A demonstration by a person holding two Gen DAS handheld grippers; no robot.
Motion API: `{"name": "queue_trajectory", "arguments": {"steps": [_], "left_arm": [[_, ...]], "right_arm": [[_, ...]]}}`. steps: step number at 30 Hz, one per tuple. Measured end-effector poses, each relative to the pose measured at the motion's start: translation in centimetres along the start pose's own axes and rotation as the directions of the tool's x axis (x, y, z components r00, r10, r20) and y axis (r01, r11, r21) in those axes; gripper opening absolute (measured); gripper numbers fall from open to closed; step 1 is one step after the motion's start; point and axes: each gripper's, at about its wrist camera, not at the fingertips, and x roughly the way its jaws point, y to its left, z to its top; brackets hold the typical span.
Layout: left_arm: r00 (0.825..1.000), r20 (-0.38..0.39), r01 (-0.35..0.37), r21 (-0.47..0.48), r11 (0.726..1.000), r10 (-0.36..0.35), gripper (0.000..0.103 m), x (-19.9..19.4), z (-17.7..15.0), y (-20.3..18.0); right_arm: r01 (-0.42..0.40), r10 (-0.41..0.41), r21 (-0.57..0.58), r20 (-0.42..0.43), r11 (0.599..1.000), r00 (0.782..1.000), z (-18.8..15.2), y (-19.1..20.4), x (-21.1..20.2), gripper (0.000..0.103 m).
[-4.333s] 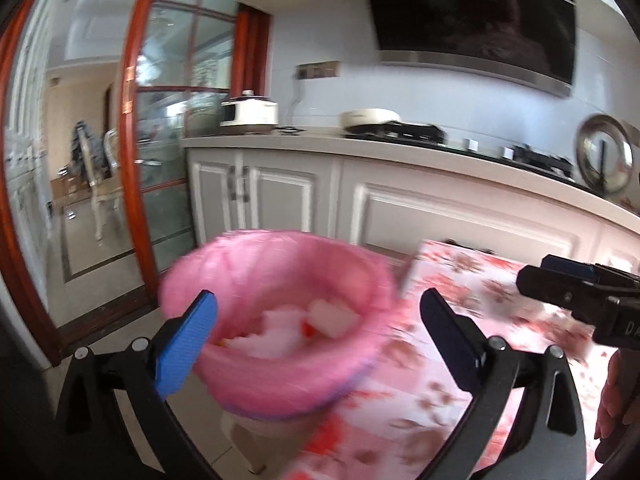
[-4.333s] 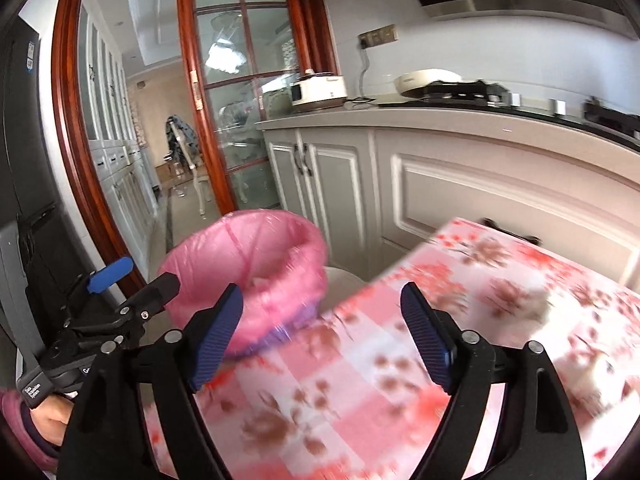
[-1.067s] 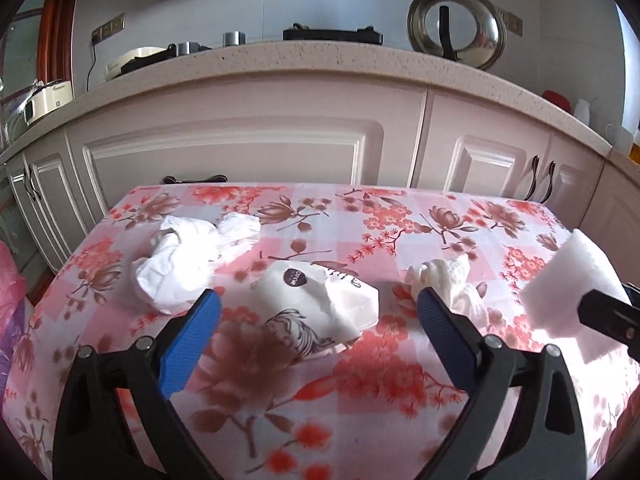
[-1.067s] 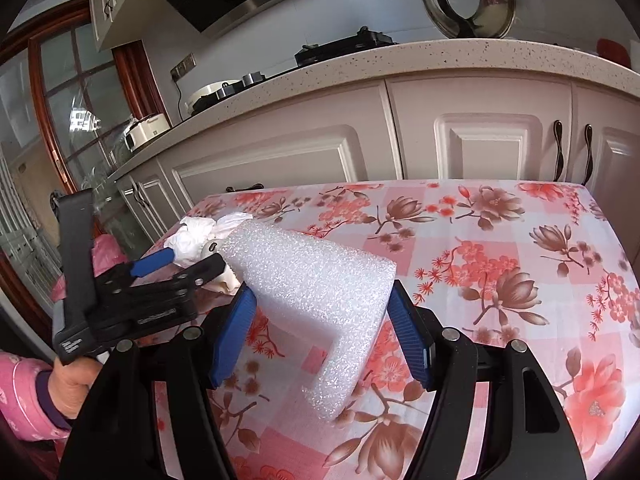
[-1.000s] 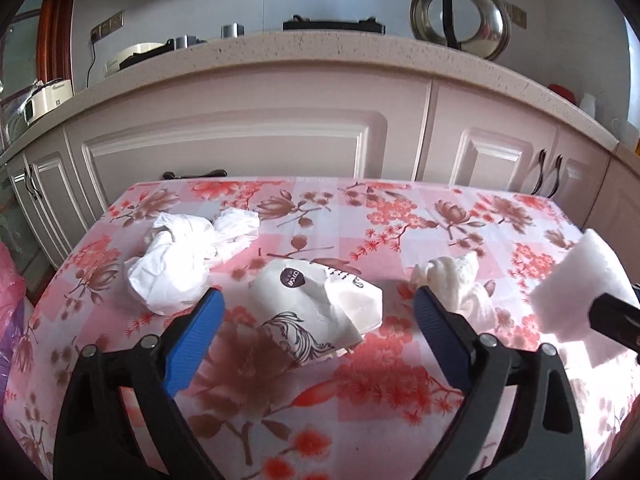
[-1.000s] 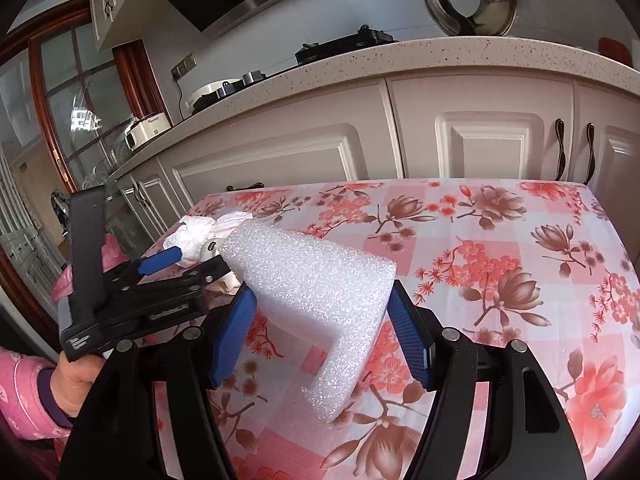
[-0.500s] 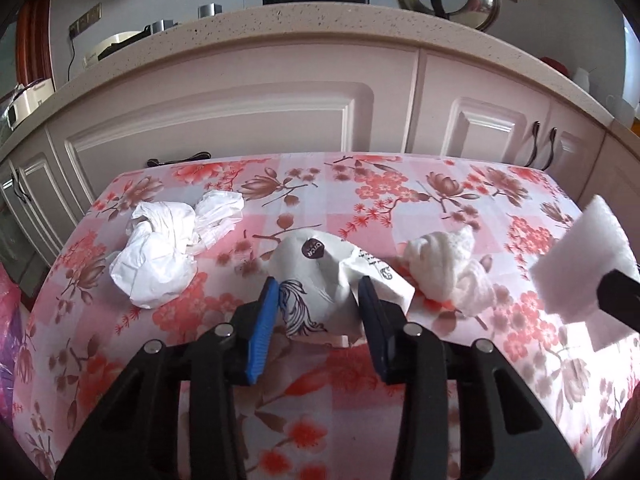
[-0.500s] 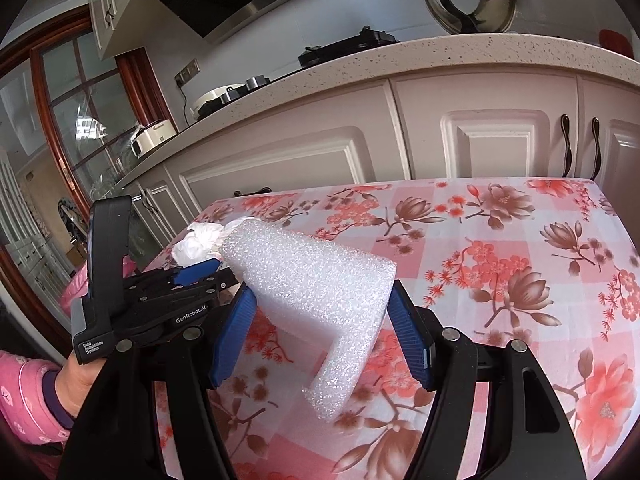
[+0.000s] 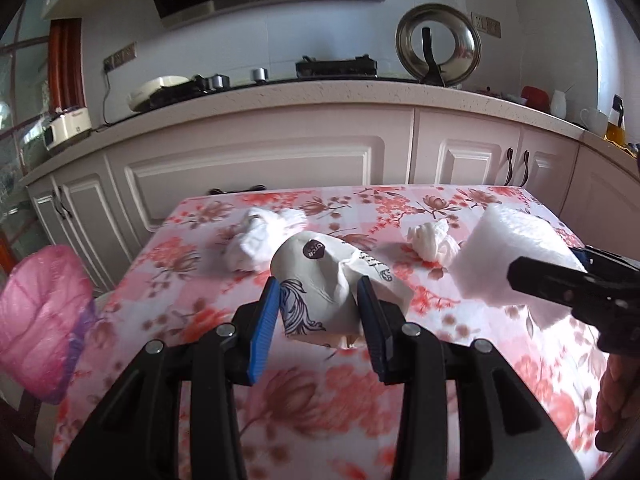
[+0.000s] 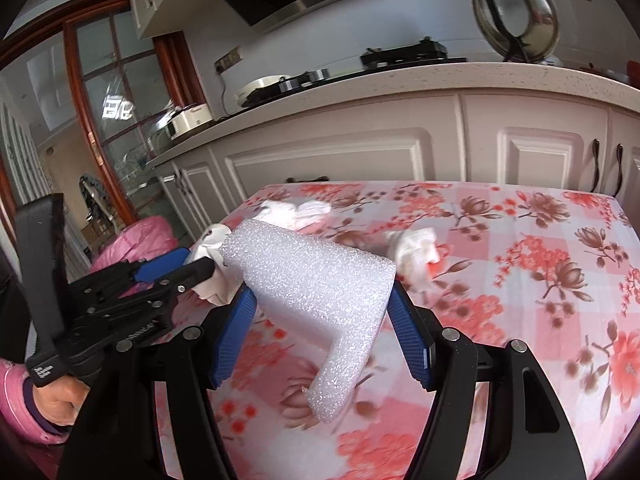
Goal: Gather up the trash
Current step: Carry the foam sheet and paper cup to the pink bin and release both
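The left tongs (image 9: 318, 304) have just closed on a crumpled paper bag (image 9: 320, 280); the right tongs (image 10: 320, 320) grip a foam piece (image 10: 316, 284) above the tabletop (image 10: 540, 280).

My left gripper (image 9: 320, 300) has just been closing and now clamps the crumpled white printed paper bag (image 9: 326, 280), lifting it off the floral pink desk (image 9: 460, 344); the pink-lined bin (image 9: 38, 328) is back in sight at the left.
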Motion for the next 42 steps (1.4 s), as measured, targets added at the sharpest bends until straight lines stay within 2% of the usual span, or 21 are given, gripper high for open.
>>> {"name": "queue_trajectory", "arguments": {"steps": [9,18,23,30,42], "left_arm": [[0.995,0.059,-0.083,-0.024,0.996,0.084,0.039,-7.8,-3.7,5.3],[0.983,0.084,-0.153,-0.128,0.98,0.165,0.039,-12.3,-6.0,11.1],[0.978,0.078,-0.178,-0.186,0.966,0.195,0.039,-13.7,-6.8,14.5],[0.962,0.072,-0.237,-0.256,0.937,0.263,0.039,-14.3,-7.0,19.4],[0.928,0.091,-0.314,-0.326,0.892,0.361,0.039,-14.3,-4.8,28.7]], "right_arm": [[-0.063,0.062,-0.065,-0.018,0.996,0.998,-1.7,7.6,0.3,0.064],[-0.129,0.121,-0.147,-0.06,0.981,0.991,-1.1,14.1,2.6,0.064],[-0.162,0.15,-0.191,-0.075,0.968,0.986,0.1,17.2,5.0,0.064],[-0.214,0.196,-0.246,-0.097,0.945,0.976,1.8,22.1,9.4,0.064],[-0.311,0.289,-0.3,-0.116,0.902,0.95,5.9,30.3,17.2,0.064]]}}
